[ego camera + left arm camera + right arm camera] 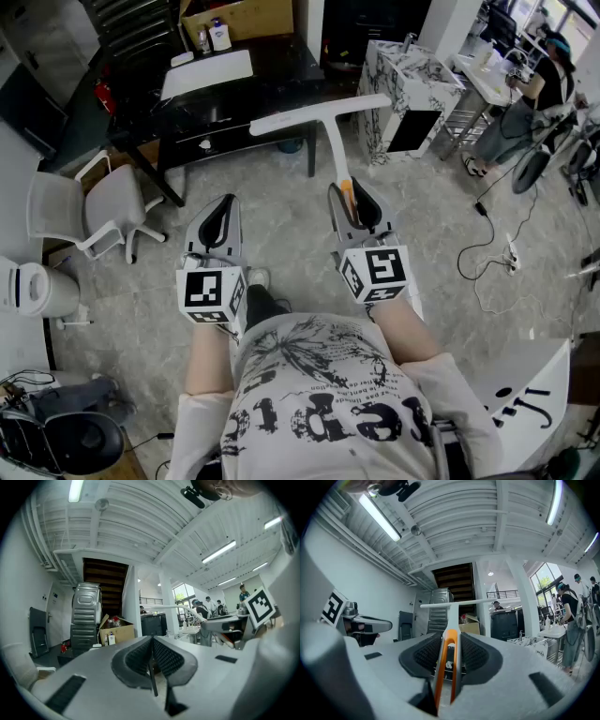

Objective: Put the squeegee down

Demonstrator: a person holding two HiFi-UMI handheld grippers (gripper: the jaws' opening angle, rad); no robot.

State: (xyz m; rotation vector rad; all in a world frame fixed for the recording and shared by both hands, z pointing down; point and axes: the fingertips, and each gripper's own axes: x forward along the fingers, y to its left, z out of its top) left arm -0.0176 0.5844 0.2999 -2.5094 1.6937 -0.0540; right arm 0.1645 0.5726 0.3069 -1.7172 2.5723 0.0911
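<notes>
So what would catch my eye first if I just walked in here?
The long white T-shaped squeegee sticks out ahead of the person, its orange-edged handle clamped in the jaws of the right gripper. Beside it the left gripper points the same way, jaws shut on nothing. Beyond stand a black table and a marble-patterned cabinet.

Workshop-office: black desk (pixel 281 67), swivel chair (pixel 112 202) (floor cables (pixel 511 251), cardboard box (pixel 251 17)).

I hold both claws level, side by side: left claw (pixel 222 208) jaws pressed together, right claw (pixel 353 199) clamped on the squeegee (pixel 330 131) handle.
</notes>
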